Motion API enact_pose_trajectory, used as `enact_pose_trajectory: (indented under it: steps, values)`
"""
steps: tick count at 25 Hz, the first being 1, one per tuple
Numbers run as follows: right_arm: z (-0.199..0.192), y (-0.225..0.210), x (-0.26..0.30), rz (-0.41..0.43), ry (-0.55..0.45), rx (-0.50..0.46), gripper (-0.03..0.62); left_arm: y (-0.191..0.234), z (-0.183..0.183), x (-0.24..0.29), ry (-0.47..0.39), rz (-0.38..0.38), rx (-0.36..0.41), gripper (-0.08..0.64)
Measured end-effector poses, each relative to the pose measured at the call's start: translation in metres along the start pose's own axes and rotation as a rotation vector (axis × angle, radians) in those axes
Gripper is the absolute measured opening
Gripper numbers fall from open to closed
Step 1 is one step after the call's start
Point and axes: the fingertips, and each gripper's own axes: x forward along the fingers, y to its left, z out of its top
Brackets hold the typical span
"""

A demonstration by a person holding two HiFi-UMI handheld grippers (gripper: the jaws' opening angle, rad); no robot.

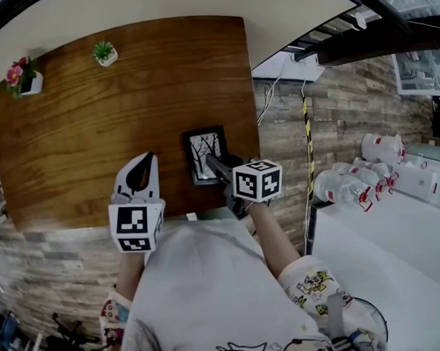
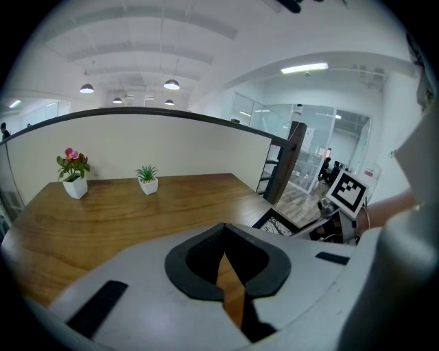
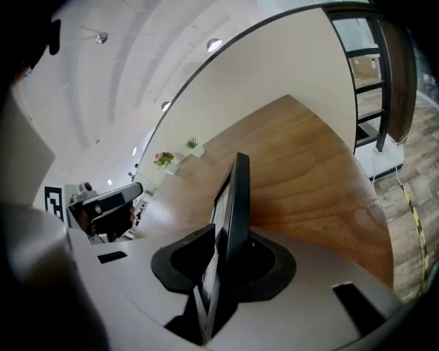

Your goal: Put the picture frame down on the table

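on the wooden table (image 1: pixel 94 126), near its front right edge, lying: one picture frame (image 1: pixel 204 151), sitting loosely between the right gripper's (image 1: pixel 212 163) slightly parted jaws. keeping the left gripper (image 1: pixel 149 158) pinched together, empty. standing well apart, back left: one flowering plant (image 1: pixel 23 76), one green plant (image 1: pixel 105 52).

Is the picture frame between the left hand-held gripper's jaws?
No, the picture frame stands between the jaws of the right hand-held gripper; the left hand-held gripper shows only wooden table between its jaws.
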Motion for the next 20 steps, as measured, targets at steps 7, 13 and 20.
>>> enact_pose_trajectory:
  steps: [7,13,20]
  values:
    - [-0.001,-0.004,0.004,-0.037,0.016,-0.056,0.106,0.001,-0.001,0.003,0.006,-0.001,0.000,0.003]
    - [-0.002,-0.010,0.006,-0.093,0.019,-0.109,0.150,0.002,0.000,0.004,0.006,-0.008,0.002,0.003]
    - [-0.002,-0.017,0.005,-0.129,0.027,-0.127,0.187,0.001,0.000,0.005,0.013,-0.017,0.011,0.003]
